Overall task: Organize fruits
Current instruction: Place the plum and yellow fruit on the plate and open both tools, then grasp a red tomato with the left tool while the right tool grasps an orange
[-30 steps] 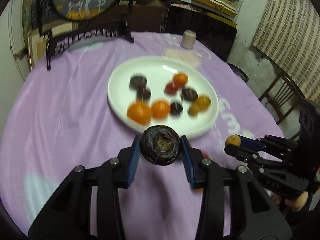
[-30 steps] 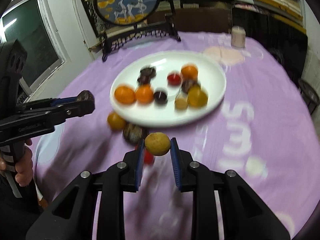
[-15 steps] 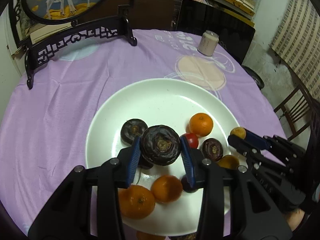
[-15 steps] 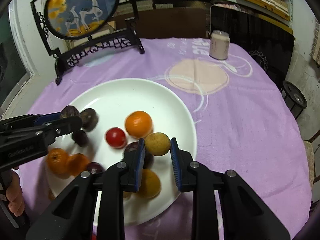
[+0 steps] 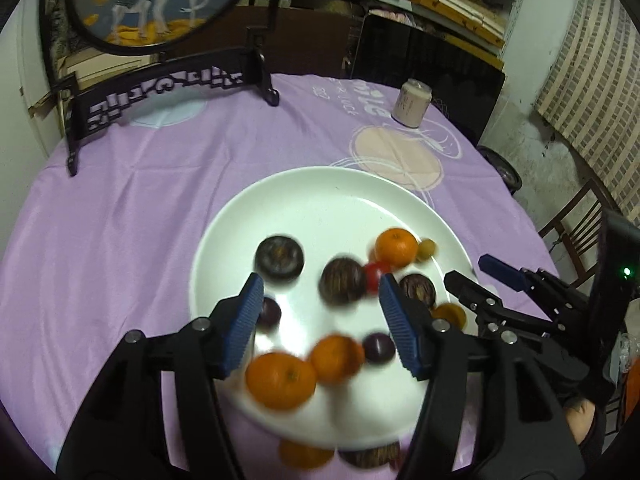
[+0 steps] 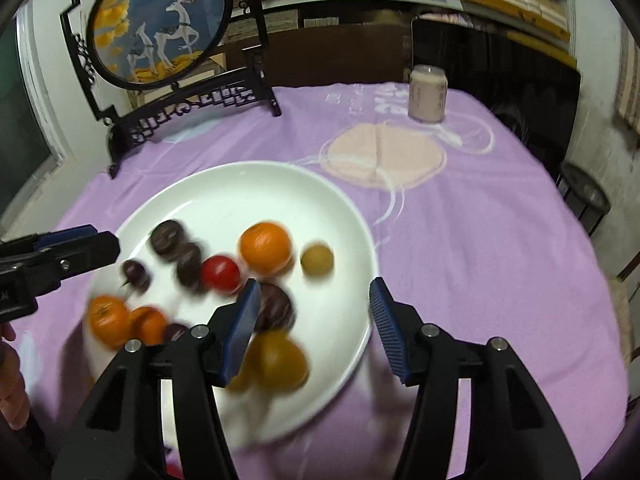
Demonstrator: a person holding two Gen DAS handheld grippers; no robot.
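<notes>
A white plate (image 5: pixel 320 200) (image 6: pixel 224 192) on the purple cloth holds several fruits: oranges, dark passion fruits, a red tomato and small yellow ones. My left gripper (image 5: pixel 320 320) is open above the plate's near half; a dark passion fruit (image 5: pixel 342 286) lies loose between its jaws. My right gripper (image 6: pixel 314 322) is open over the plate's right side; a small yellow fruit (image 6: pixel 317 260) lies just ahead of it. Each gripper shows in the other's view: the right gripper (image 5: pixel 476 276) and the left gripper (image 6: pixel 100 240).
An orange (image 5: pixel 304 454) and a dark fruit (image 5: pixel 370 454) lie on the cloth beside the plate's near rim. A black carved stand with a round picture (image 5: pixel 160 84) (image 6: pixel 160 32) stands at the back left. A small jar (image 5: pixel 411 104) (image 6: pixel 427 93) stands at the back right.
Both grippers opened over the plate. The left let go of the dark passion fruit and the right let go of the small yellow fruit; both now lie on the plate.
</notes>
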